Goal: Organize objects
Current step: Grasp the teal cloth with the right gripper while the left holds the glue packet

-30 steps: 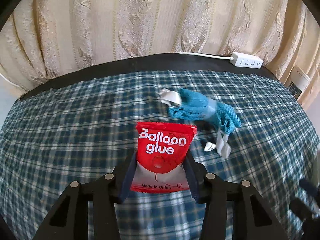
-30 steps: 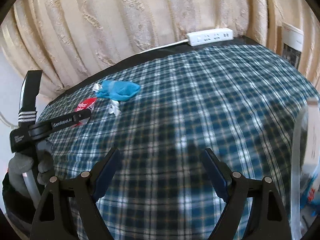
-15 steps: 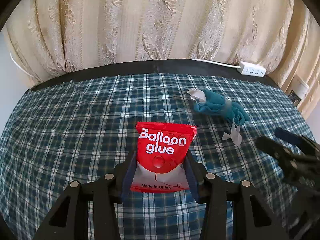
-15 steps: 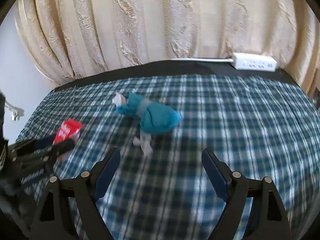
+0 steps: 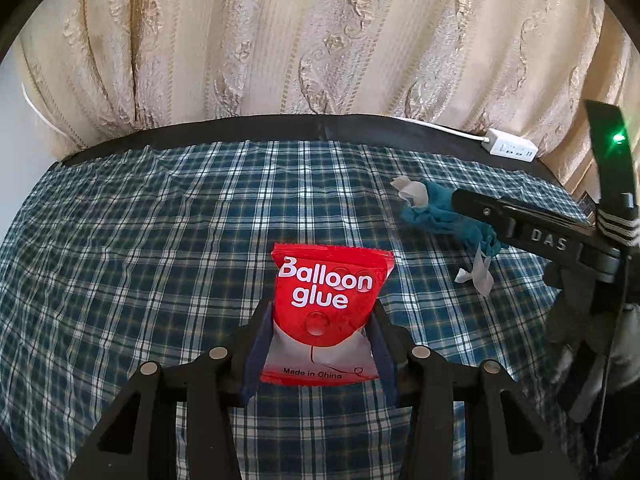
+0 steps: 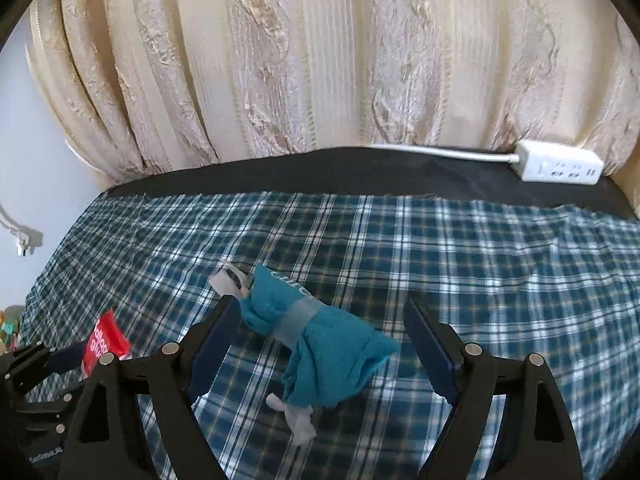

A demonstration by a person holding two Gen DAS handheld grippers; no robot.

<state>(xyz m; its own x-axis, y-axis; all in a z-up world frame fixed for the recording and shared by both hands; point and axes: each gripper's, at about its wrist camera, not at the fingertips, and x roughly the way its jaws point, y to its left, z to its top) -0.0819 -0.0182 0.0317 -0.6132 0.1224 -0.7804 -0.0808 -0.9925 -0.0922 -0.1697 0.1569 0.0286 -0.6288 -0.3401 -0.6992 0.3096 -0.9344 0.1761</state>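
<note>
A red "Balloon glue" packet [image 5: 330, 292] stands upright between the fingers of my left gripper [image 5: 320, 344], which is shut on its lower half just above the plaid cloth. To the right lies a teal cloth bundle [image 5: 436, 216], banded with clear tape and trailing white tags. In the right wrist view that teal bundle [image 6: 332, 344] lies on the cloth between the fingers of my right gripper [image 6: 320, 306], which is open, its pads apart from the bundle. The left gripper [image 6: 68, 360] with the red packet [image 6: 105, 344] shows at the lower left.
A blue plaid cloth [image 5: 160, 240] covers a black table whose far edge [image 6: 320, 172] meets a cream curtain [image 6: 320, 60]. A white power strip [image 6: 560, 166] with its cable lies on that far edge at the right. A person's gloved hand [image 5: 580, 312] holds the right gripper.
My right gripper has swept left across the cloth and now straddles the teal bundle. The left gripper, still shut on the red packet, shifted a little early on, then held still.
</note>
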